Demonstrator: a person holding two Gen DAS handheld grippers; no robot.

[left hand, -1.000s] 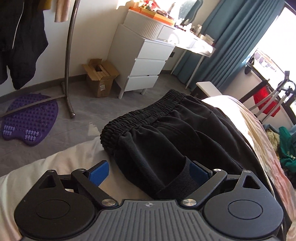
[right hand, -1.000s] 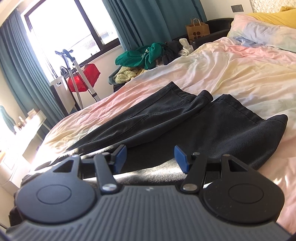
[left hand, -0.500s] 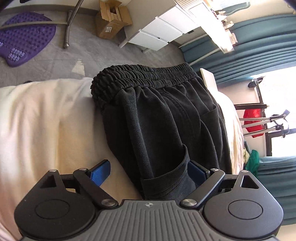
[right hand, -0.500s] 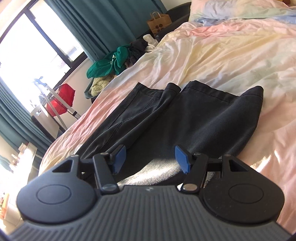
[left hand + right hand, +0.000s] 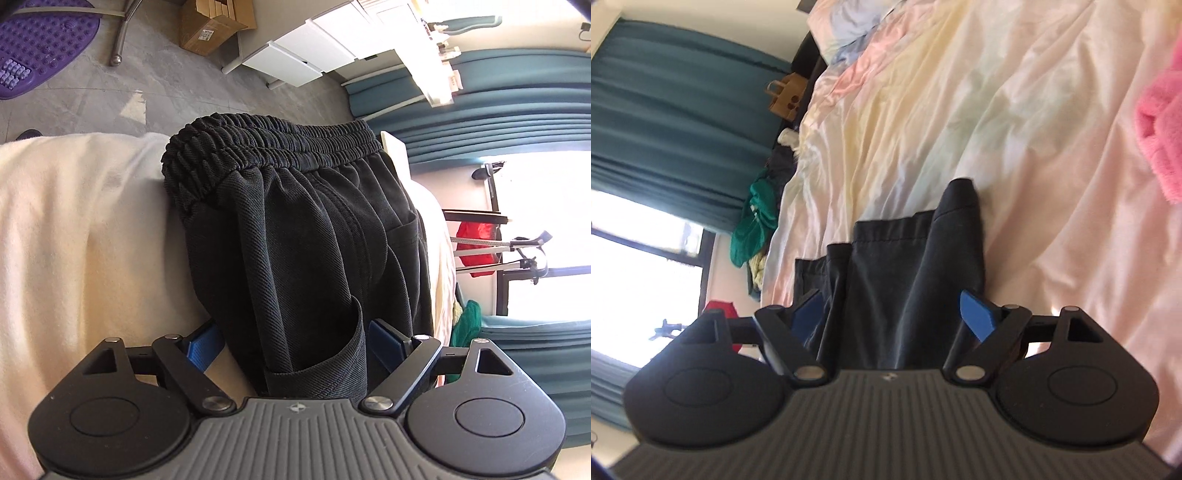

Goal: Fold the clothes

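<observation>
**Fabric between both sets of open fingers**

Trousers (image 5: 306, 236) of black twill lie on the pale bed sheet (image 5: 74, 240), and a folded edge of them sits between the spread blue pads of the left gripper (image 5: 295, 345); whether the pads touch the cloth cannot be told. The right gripper (image 5: 897, 317) is likewise released, its pads wide either side of the hemmed leg ends (image 5: 908, 266). Its lower cloth is cut off by the gripper body. Beyond the ruched elastic waistband (image 5: 269, 144) the mattress edge drops to grey floor (image 5: 166, 81). Wrinkled sheet runs beyond the hems, with a fuzzy pink item (image 5: 1160, 129) far right, partly cropped.
</observation>
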